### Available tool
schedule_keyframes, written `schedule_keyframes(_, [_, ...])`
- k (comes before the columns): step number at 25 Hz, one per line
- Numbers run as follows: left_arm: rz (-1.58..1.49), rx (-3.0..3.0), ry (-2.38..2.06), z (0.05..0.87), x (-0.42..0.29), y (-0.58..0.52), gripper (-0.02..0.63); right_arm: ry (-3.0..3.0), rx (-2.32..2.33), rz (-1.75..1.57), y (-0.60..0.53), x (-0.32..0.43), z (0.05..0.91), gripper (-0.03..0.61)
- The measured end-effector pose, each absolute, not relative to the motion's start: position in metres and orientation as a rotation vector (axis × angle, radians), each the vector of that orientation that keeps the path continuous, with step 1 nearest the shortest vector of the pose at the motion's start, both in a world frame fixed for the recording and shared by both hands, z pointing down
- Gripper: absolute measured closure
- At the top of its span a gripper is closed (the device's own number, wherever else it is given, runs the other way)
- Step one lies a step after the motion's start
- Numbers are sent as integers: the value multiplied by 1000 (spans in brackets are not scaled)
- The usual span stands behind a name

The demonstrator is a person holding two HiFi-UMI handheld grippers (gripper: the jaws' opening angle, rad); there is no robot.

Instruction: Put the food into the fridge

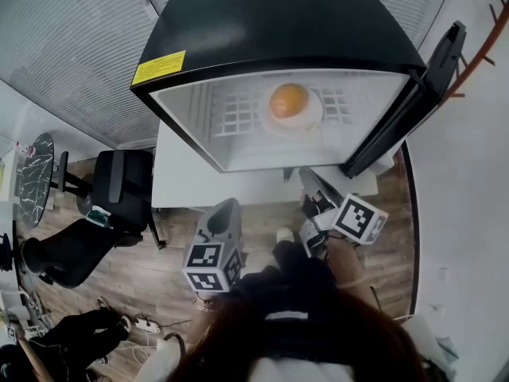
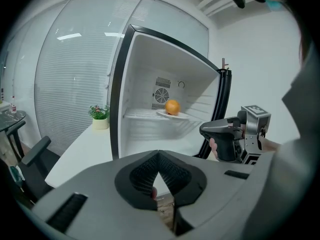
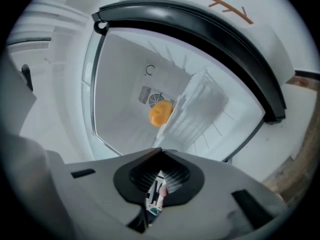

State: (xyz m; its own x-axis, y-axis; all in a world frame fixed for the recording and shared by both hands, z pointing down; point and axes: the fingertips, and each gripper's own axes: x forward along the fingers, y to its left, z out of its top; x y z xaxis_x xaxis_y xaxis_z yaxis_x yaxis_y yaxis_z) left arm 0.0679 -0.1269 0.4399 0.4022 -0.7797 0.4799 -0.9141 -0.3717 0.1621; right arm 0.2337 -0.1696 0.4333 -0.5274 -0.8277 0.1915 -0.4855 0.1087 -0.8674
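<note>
Orange (image 1: pixel 288 99) on a white plate (image 1: pixel 312 121) inside the open fridge (image 1: pixel 278 22), left tool (image 2: pixel 159 159) closed and empty, right tool (image 3: pixel 161 160) closed and empty

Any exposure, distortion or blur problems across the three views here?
Head view: the fridge interior glows, washing out the plate under the orange. Left gripper view: fisheye bows the fridge frame; orange sharp. Right gripper view: picture tilted, dark corners, orange slightly soft.

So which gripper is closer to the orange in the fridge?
Right. The right gripper is just outside the open fridge, below the orange; the left gripper hangs farther back, to its left.
</note>
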Motion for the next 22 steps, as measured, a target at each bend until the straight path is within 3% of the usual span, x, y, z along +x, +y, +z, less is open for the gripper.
schedule_keyframes(22, [426,2325,-1448,430,43,-44,615,2461,-1617,-742,-69,201,394,584])
